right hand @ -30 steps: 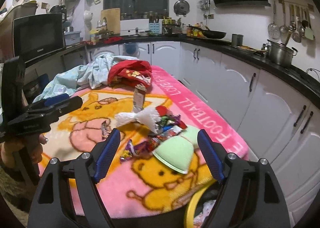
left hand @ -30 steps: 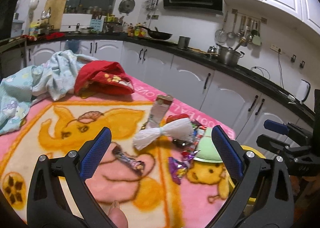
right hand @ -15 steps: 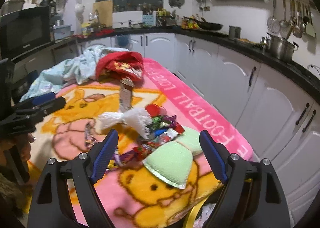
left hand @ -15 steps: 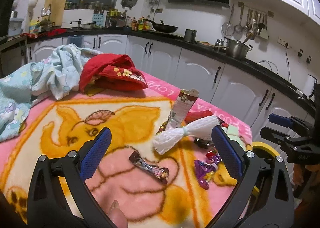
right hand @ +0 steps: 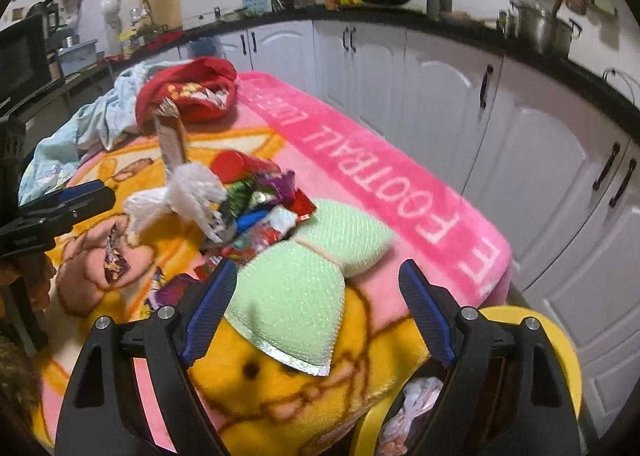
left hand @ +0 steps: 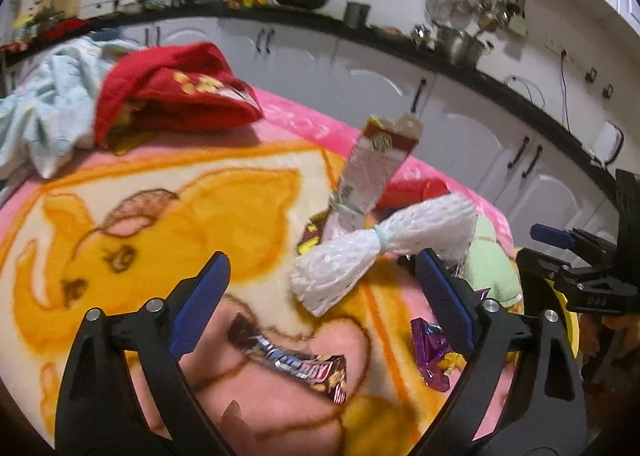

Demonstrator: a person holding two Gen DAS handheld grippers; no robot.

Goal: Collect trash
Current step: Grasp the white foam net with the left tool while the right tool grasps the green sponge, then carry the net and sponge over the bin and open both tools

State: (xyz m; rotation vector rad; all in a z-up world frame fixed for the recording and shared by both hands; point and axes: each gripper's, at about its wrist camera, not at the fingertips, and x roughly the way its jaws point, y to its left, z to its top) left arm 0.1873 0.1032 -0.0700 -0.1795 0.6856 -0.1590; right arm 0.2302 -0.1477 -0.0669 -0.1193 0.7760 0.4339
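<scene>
Trash lies on a pink cartoon blanket (left hand: 120, 215). In the left wrist view a white foam net (left hand: 376, 248) tied in the middle lies just ahead of my left gripper (left hand: 320, 272), whose jaws are closing with nothing pressed between them. Below the net are a dark candy bar wrapper (left hand: 296, 364) and a purple wrapper (left hand: 432, 352). A red-topped paper carton (left hand: 372, 171) leans behind the net. My right gripper (right hand: 316, 284) stands open over a green foam sleeve (right hand: 304, 288). Several bright wrappers (right hand: 264, 211) are piled beyond the sleeve.
A red cloth (left hand: 172, 95) and a pale blue cloth (left hand: 44, 107) are heaped at the blanket's far side. A yellow-rimmed bin (right hand: 552, 340) with trash inside stands below the table's near corner. White cabinets (right hand: 520, 135) line the right.
Both grippers have moved forward and down toward the trash. The foam net and candy bar now loom larger in the left wrist view, the green sleeve in the right. Left jaws narrowed slightly.
</scene>
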